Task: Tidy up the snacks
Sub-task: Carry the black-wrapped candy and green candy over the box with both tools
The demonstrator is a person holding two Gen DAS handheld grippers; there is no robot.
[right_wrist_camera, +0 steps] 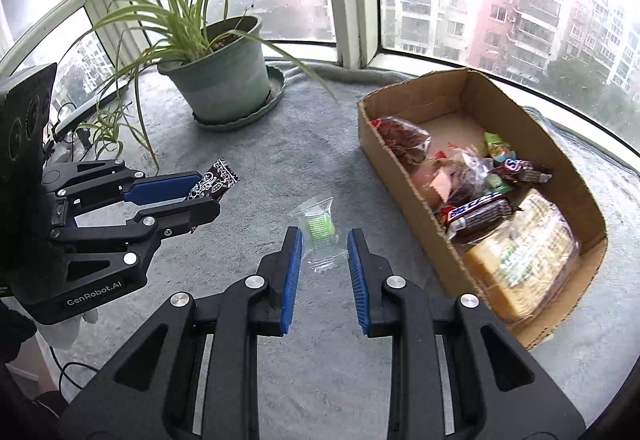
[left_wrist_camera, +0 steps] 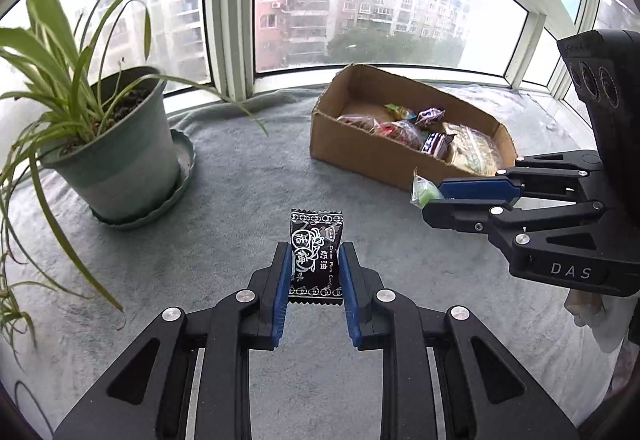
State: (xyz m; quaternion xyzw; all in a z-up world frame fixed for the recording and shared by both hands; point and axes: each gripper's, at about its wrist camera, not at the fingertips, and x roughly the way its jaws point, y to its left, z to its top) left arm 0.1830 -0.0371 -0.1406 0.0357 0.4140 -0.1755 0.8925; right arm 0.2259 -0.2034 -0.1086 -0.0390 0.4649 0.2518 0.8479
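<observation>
two candies are up off the grey fleece cloth (left_wrist_camera: 224, 176). your left gripper (left_wrist_camera: 313, 264) pinches the crinkly black plum candy (left_wrist_camera: 316, 252); your right gripper (right_wrist_camera: 323, 252) pinches the clear, slippery green sweet (right_wrist_camera: 318, 228) — thin film could slide out. ahead-right of both sits the cardboard box (right_wrist_camera: 400, 168) — its floppy wall might snag.

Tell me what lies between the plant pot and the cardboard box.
Only bare grey cloth and one drooping leaf separate plant pot from cardboard box, per the right wrist view.

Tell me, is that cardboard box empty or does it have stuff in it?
Partly filled: the cardboard box holds wrapped snacks, with bare floor showing at its far end.
</observation>
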